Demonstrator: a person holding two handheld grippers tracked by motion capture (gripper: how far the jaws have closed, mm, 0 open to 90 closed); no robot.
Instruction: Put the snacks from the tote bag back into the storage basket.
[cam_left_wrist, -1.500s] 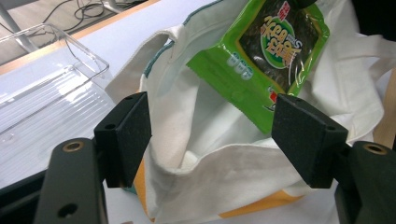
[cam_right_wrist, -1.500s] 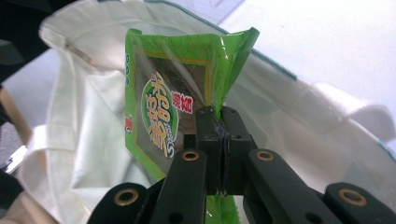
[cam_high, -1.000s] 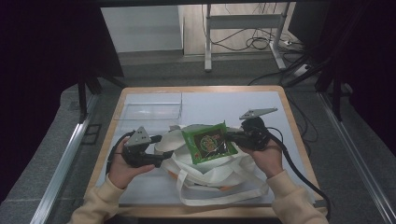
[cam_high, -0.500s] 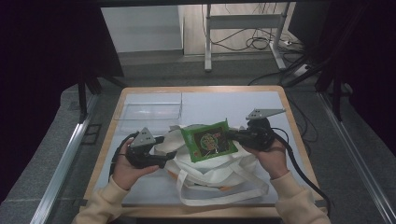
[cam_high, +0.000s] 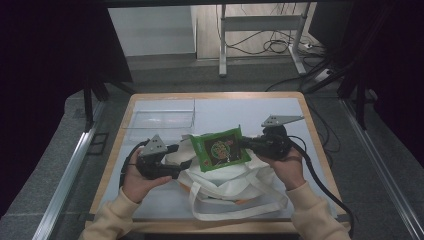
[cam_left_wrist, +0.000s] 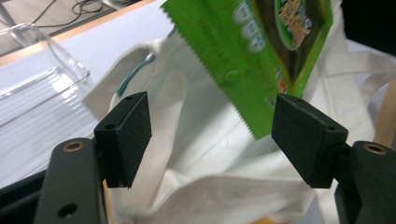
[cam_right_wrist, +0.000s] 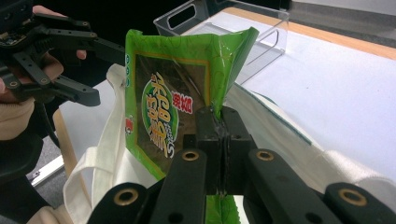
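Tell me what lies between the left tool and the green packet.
In the high view, a fold of the white tote bag lies between the left tool and the green packet. The left gripper view shows the same cloth between its open jaws.

Left claw jaws wide apart, level; right claw clamped tight, pointing left.

The green packet is glossy plastic film with a crinkled, serrated edge — the tote bag beneath is matt off-white cloth. At its ten o'clock sits a clear, smooth plastic tray — the table has a wood rim.
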